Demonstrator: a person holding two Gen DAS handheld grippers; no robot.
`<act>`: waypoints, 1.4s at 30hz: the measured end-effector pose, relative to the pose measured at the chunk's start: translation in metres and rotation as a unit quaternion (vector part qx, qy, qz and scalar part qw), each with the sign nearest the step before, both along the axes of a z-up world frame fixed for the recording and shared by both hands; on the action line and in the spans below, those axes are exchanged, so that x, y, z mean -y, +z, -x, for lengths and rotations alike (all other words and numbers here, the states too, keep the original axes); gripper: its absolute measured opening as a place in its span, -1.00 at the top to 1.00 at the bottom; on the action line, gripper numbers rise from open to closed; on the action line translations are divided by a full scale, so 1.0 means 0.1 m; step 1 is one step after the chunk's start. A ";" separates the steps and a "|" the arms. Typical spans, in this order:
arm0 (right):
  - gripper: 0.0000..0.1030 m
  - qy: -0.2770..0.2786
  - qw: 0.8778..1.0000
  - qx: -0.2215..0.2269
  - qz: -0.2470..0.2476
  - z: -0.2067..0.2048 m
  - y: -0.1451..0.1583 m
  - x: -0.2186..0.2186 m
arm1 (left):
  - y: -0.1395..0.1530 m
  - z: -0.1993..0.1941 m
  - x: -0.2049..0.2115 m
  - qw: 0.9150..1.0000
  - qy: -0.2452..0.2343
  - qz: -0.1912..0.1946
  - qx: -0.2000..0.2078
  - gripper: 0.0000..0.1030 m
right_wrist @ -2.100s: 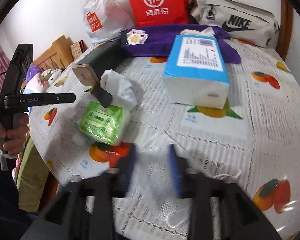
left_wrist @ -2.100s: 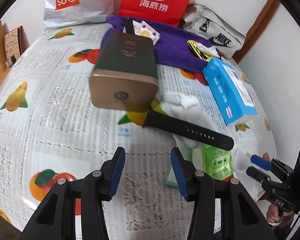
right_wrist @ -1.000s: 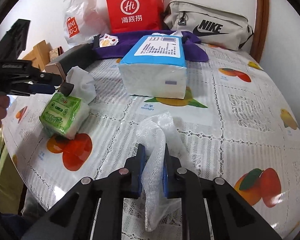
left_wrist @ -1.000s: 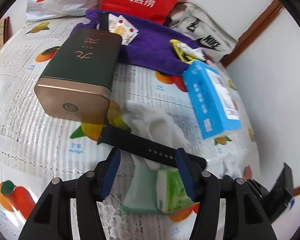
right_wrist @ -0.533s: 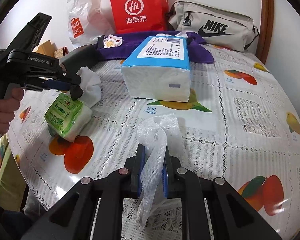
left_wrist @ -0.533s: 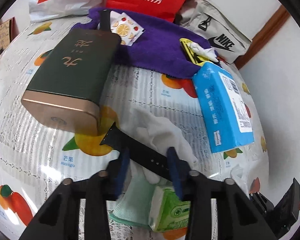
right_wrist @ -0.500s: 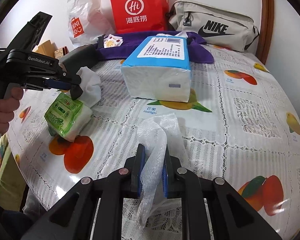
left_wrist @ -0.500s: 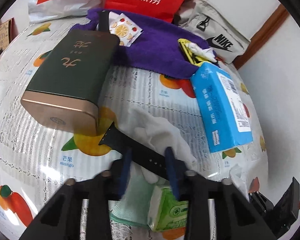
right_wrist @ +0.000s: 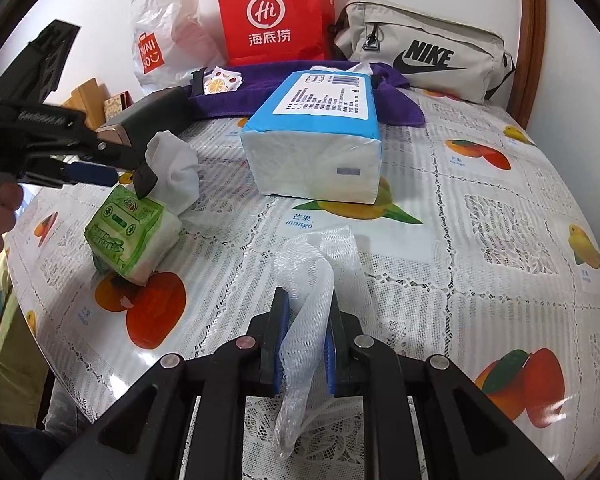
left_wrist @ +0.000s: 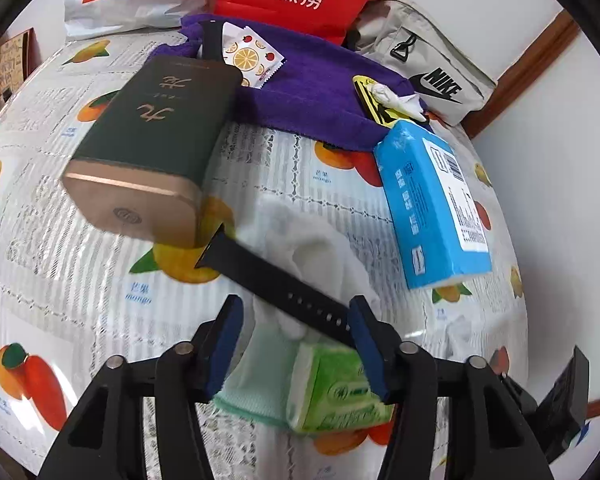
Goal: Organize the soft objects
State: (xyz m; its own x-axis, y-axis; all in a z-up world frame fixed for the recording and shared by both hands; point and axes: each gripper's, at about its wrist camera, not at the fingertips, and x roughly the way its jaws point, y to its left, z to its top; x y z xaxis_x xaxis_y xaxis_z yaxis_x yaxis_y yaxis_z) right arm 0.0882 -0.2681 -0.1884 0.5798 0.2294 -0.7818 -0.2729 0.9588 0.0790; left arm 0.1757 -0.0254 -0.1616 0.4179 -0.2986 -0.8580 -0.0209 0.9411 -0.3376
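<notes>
Foam net point(right_wrist: 306, 280): pinched mid-length between the right gripper point(right_wrist: 303, 334) blades, nearly closed; in front of the blue tissue pack point(right_wrist: 316, 148).
Black strap point(left_wrist: 276, 286): near side of that pack, across a white cloth point(left_wrist: 312, 248); left gripper point(left_wrist: 294, 346) spread wide, holding nothing.
Advice: likely bracket the strap squarely, avoiding cloth.

Right gripper point(right_wrist: 303, 336): matt black plastic arms, blue rubbery pads, clamped on white foam mesh sleeve point(right_wrist: 308, 304), translucent, netted. Ahead of it, tissue pack point(right_wrist: 316, 140) in glossy blue plastic film w/ paper label. Left gripper point(left_wrist: 294, 344): same matt black plastic, jaws apart; betw. them matt black strap point(left_wrist: 276, 284), smooth, over white soft cloth point(left_wrist: 312, 248) and glossy green wrapped tissue pack point(left_wrist: 340, 392). Tablecloth point(right_wrist: 480, 208): shiny plastic, lace-patterned.
</notes>
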 end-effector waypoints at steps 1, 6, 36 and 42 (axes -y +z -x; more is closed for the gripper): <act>0.69 0.001 1.000 0.001 0.001 0.01 0.00 0.00 | -0.01 -0.03 0.03 1.000 0.002 -0.008 -0.003 -0.13; 0.69 0.003 1.000 0.004 -0.001 0.02 -0.01 0.00 | -0.18 -0.17 0.15 0.999 0.011 -0.021 -0.029 -0.16; 0.79 0.063 0.998 -0.013 -0.001 -0.18 0.21 -0.50 | -0.09 0.34 -0.56 1.000 -0.012 -0.007 -0.012 0.19; 0.79 0.062 0.998 -0.019 0.007 -0.15 0.20 -0.57 | -0.06 0.41 -0.78 1.000 -0.002 -0.003 0.006 0.18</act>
State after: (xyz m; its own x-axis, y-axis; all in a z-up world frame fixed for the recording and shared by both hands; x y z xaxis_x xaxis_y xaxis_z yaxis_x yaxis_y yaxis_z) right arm 0.1030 -0.2113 -0.1683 0.5181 0.2863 -0.8060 -0.3873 0.9187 0.0774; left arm 0.1343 0.0529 -0.1680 0.4267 -0.2951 -0.8549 -0.0133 0.9431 -0.3323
